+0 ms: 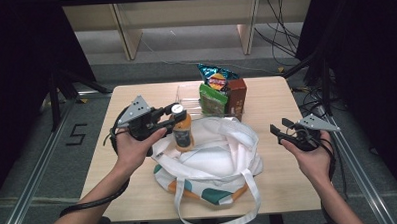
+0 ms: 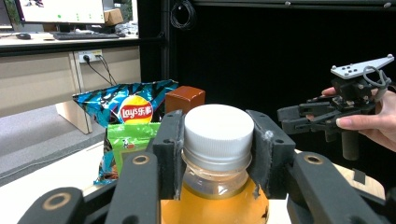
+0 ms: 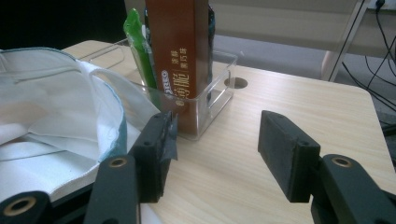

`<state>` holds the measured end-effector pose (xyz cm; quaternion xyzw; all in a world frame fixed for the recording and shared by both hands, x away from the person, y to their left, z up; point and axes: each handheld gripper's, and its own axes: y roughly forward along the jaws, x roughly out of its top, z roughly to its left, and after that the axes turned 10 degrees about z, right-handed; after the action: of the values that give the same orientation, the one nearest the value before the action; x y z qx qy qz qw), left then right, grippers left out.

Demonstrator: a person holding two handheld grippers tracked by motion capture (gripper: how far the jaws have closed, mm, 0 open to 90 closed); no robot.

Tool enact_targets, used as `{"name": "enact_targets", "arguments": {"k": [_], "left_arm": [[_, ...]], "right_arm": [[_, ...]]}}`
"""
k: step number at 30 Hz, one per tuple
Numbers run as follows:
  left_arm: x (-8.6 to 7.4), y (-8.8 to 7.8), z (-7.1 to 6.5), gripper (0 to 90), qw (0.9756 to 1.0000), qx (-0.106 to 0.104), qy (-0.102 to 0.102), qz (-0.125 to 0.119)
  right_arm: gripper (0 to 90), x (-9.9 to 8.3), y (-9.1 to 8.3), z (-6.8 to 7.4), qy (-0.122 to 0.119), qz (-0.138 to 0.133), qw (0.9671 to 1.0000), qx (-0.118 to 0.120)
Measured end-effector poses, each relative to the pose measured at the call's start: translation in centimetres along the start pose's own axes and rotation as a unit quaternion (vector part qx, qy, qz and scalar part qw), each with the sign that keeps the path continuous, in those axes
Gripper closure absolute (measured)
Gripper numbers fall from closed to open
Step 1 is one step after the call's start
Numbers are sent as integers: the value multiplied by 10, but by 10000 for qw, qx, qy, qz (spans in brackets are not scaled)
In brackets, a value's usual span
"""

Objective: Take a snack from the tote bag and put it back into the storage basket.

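Note:
An orange juice bottle [image 1: 183, 135] with a white cap [image 2: 218, 126] stands upright over the left edge of a white tote bag [image 1: 213, 156]. My left gripper [image 1: 178, 115] is shut on the bottle's neck and cap, and its pads [image 2: 169, 144] press in from both sides. My right gripper [image 1: 278, 129] hovers open over the right side of the table [image 1: 284, 179], to the right of the bag. Nothing lies between the right gripper's [image 3: 215, 149] jaws but bare wood.
A clear plastic bin [image 1: 188, 95] at the back centre holds a blue chips bag [image 1: 215, 79], a green packet [image 1: 212, 99] and a brown box [image 1: 237, 95]. The tote's handles trail over the near table edge. Black frames and cables flank the table.

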<state>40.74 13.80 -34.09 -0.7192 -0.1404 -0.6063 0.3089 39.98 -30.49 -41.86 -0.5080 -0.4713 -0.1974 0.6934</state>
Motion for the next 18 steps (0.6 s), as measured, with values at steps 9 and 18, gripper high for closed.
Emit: {"name": "enact_targets", "arguments": {"k": [9, 18], "left_arm": [[7, 1, 3, 585, 10000, -10, 17, -45], [14, 0, 7, 585, 9999, 37, 16, -100]], "right_arm": [[458, -1, 1, 1, 89, -80, 9999, -36], [456, -1, 1, 1, 60, 20, 10000, 38]]}}
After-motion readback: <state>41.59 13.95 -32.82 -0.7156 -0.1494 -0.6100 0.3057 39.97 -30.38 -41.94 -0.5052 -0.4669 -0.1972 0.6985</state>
